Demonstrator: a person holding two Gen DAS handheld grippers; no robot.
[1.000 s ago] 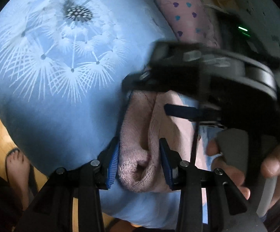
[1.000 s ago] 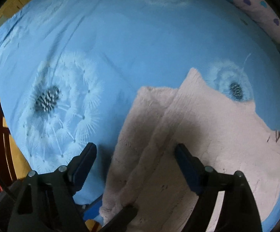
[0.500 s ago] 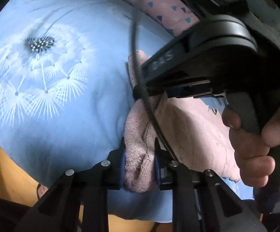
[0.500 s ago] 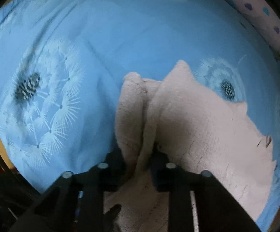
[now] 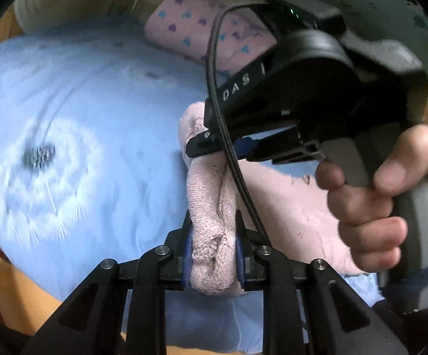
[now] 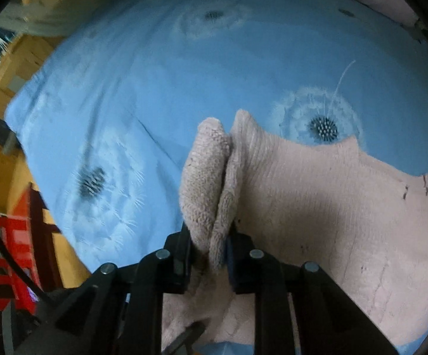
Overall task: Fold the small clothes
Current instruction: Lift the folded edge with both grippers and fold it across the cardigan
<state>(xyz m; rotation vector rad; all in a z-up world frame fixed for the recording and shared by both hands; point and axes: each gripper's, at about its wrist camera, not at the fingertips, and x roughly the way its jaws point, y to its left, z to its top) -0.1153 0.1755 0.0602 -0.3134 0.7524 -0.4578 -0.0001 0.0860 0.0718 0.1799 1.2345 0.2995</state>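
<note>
Both pinch one edge of the pink knit garment (image 6: 317, 207) lying on the blue dandelion duvet (image 6: 154, 74): left gripper (image 5: 214, 257) clenched on bunched hem, right gripper (image 6: 209, 251) clamped further along, likely to carry that edge over for a fold; heart-print pillow (image 5: 202, 35) beyond garment

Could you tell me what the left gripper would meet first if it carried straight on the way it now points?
Probably the right gripper, clamped on the same pink garment ahead of the left gripper; depth is unclear, so it might pass beneath.
</note>
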